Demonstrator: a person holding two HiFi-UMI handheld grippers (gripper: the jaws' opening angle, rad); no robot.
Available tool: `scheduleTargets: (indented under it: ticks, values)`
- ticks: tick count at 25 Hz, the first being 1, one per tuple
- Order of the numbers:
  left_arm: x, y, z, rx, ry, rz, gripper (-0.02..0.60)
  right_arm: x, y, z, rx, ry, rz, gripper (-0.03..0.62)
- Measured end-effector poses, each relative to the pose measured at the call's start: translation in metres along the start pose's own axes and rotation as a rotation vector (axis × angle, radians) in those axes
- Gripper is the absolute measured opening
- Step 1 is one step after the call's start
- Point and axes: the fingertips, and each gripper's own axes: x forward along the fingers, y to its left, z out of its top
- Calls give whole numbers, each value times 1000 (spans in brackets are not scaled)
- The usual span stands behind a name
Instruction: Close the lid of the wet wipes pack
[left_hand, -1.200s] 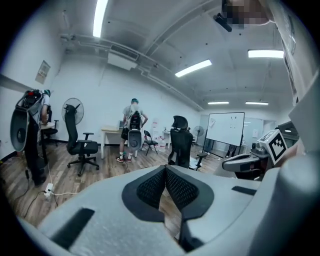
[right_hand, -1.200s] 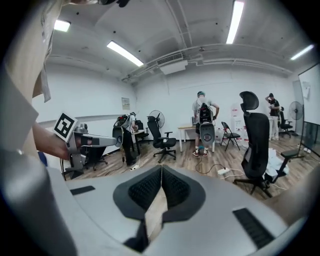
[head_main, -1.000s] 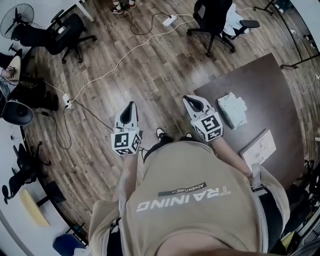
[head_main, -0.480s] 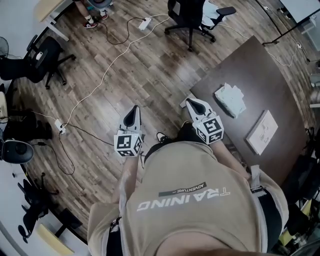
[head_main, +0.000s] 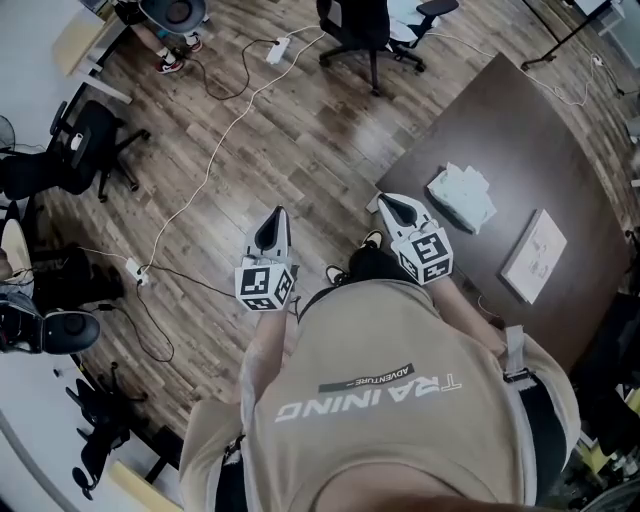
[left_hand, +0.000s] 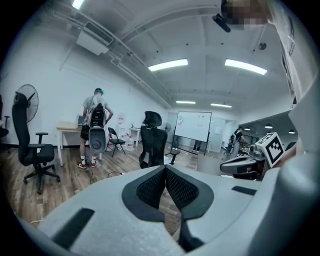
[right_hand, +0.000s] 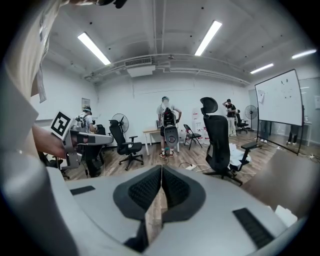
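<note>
In the head view, the left gripper (head_main: 275, 222) and right gripper (head_main: 392, 205) are pointing forward, side by side, in front of the person's chest. The left one is hanging over the wooden floor (head_main: 300, 130) and the right one is reaching the near corner of the dark table (head_main: 520, 120). The white pack (head_main: 462, 197) is lying on that table, near the right gripper, to its right and slightly ahead; its lid is too small to judge. A sheet (head_main: 535, 255) is lying farther right. In the left gripper view, the jaws are pressing together on nothing, facing a black chair (left_hand: 152, 137) ahead. In the right gripper view, the jaws are likewise meeting with nothing between them, and the pack is showing low at the right.
</note>
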Motion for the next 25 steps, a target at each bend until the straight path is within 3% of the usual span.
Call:
scheduleTargets:
  ticks: [5,10,25]
  values:
    - [33,-7,10,32,44,-45,11,16,-26,20,18,-52,-22,15]
    - [93,-46,22,76,64,-163,11,12,-80,16,71,-55,-86,15]
    - [195,-179,24,147,114,-575,11,-81,-177,-37,210,-41,-452,15]
